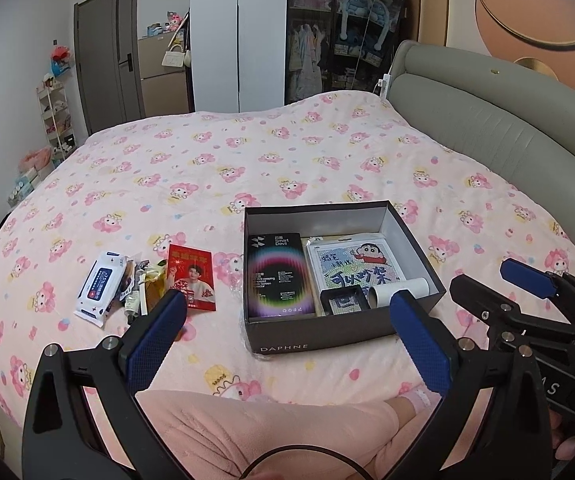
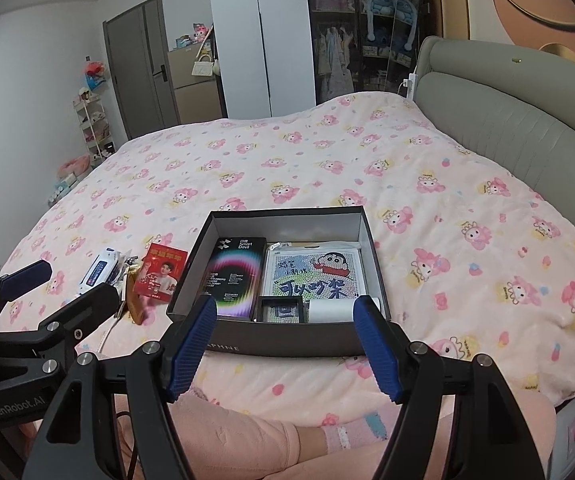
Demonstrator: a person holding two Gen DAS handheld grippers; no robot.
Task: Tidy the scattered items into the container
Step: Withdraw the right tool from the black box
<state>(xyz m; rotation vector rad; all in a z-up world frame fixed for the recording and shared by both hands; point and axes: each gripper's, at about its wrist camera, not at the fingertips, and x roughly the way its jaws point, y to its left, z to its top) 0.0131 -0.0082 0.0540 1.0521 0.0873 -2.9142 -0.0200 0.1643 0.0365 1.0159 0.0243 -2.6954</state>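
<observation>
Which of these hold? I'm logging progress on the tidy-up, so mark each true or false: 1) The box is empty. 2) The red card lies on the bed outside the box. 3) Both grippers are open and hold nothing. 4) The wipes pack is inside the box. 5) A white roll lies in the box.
1) False: the box already holds a black Smart Devil package, a cartoon sheet, a small black frame and a white roll.
2) True: the red card lies left of the box.
3) True: left gripper, right gripper.
4) False: the wipes pack lies on the bedspread.
5) True.
</observation>
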